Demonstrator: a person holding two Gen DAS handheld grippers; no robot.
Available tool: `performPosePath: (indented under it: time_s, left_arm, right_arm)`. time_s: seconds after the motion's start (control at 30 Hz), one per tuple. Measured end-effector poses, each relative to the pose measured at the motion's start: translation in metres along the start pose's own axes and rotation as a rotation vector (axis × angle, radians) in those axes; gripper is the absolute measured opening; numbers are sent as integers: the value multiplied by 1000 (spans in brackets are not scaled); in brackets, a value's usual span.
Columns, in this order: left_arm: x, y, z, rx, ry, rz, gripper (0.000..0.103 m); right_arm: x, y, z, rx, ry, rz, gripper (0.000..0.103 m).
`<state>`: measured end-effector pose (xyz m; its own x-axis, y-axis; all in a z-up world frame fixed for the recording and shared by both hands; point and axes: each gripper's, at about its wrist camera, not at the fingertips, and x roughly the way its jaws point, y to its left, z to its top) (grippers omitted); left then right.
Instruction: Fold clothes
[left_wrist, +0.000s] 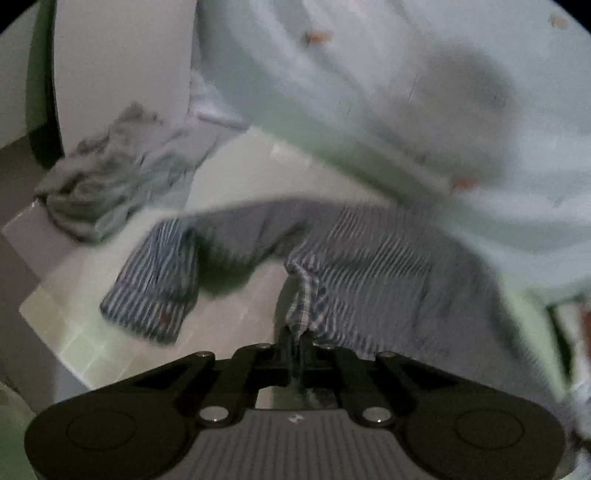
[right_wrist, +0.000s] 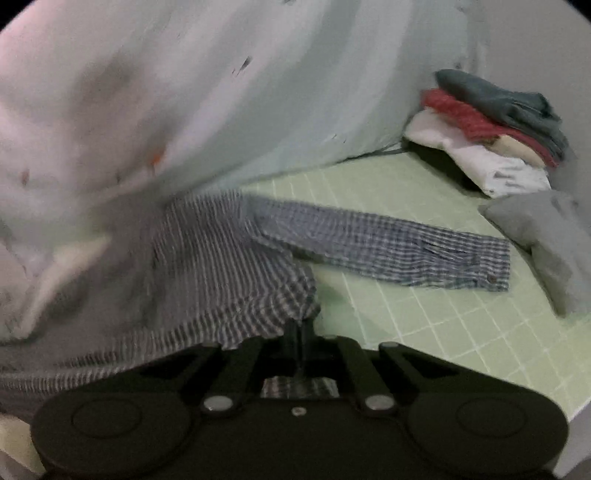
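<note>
A blue-and-white checked shirt is pinched up off the green gridded table. My left gripper is shut on a bunched edge of its fabric, and one sleeve trails to the left. In the right wrist view the same shirt rises into my right gripper, which is shut on its cloth. The other sleeve lies flat across the table, cuff to the right. Both views are blurred.
A crumpled grey garment lies at the table's far left corner. At the right back stands a stack of folded clothes, with a folded grey piece in front of it. A pale wall runs close behind the shirt.
</note>
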<state>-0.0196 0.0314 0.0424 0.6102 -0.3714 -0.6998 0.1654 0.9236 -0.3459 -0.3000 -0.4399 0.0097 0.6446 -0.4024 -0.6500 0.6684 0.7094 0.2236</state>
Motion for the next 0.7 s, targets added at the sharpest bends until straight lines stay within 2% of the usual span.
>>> performPosePath:
  time_s: [0.07,0.1,0.2,0.23,0.27,0.33,0.4,0.47,0.53,0.63,0.7]
  left_arm:
    - [3,6,5,-45,-6,-26,6]
    - [13,7,3,-35,13,25,6]
    - [51,10,-13,90,112,287,6]
    - [56,12,-18,103,125,310,7]
    - [57,15,-20,82,130,299,7]
    - [56,22,-20,-6,127,252,13]
    - [58,21,-18,-29,113,241,16]
    - [66,11,-16,11,105,256,23]
    - [76,-4,-10,67,100,260,30]
    - [87,-20,-1,120,87,237,43]
    - [99,-32,5,151,85,221,46]
  right_arm:
    - [-7,-7,4,69,-1,8,2]
    - [4,-8,0,66,32,-21,2]
    - [44,4,-24,-90,158,-193,4]
    - [51,8,-29,-131,187,-221,8]
    - [56,10,-33,-143,210,-233,12]
    - [58,10,-34,-101,204,-217,43]
    - [59,10,-31,-78,186,-203,47]
    - [64,13,-26,-86,175,-211,49]
    - [70,16,-19,-99,154,-220,66]
    - [80,26,-4,-132,103,-207,82]
    - [90,34,7,-171,74,-193,91]
